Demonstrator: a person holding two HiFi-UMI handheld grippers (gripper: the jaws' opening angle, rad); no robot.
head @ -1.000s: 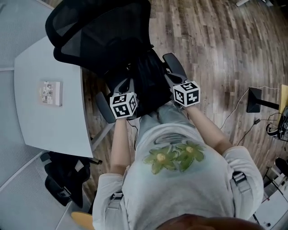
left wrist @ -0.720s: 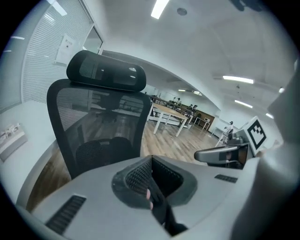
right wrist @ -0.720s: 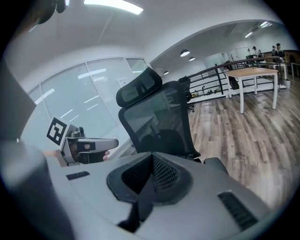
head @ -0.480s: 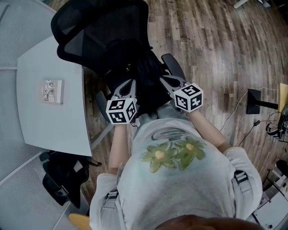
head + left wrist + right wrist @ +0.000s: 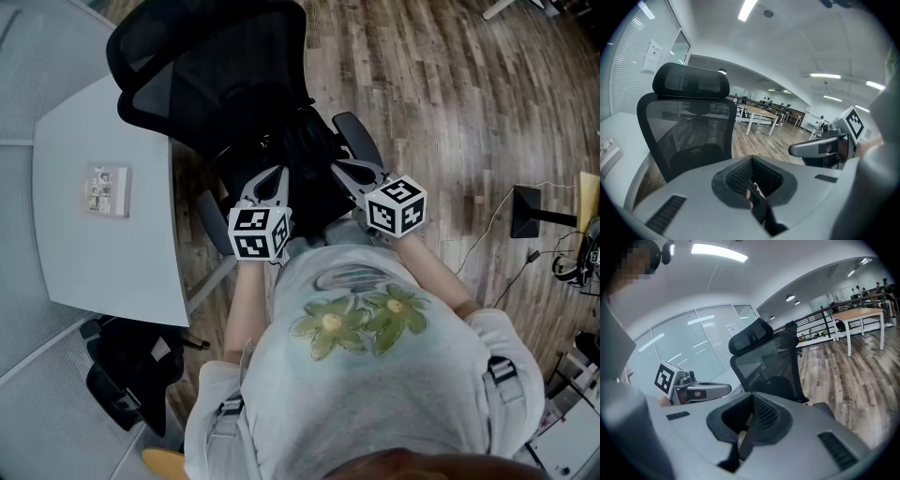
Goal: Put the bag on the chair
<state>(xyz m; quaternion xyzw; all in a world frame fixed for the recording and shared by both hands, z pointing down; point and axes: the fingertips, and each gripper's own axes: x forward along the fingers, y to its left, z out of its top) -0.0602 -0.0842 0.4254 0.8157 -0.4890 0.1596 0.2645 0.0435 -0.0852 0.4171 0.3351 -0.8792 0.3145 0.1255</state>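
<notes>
A black bag [image 5: 309, 173] hangs between my two grippers, in front of the black mesh office chair [image 5: 202, 66]. In the head view, whether it rests on the seat is hidden. My left gripper [image 5: 269, 185] is shut on a black strap of the bag [image 5: 758, 208], which runs out between its jaws. My right gripper [image 5: 349, 171] is shut on another black strap [image 5: 740, 446]. The left gripper view shows the chair's back [image 5: 686, 126] straight ahead and the right gripper [image 5: 825, 146] alongside. The right gripper view shows the chair [image 5: 766, 364] and the left gripper [image 5: 696, 390].
A white desk [image 5: 103, 253] stands left of the chair, with a small flat item [image 5: 105, 190] on it. Another black chair or bag [image 5: 127, 375] sits at the lower left. A stand and cables [image 5: 534, 211] lie on the wooden floor at the right.
Both grippers have drawn back a little toward the person, still on the bag's straps. The left jaws have closed the last bit.
</notes>
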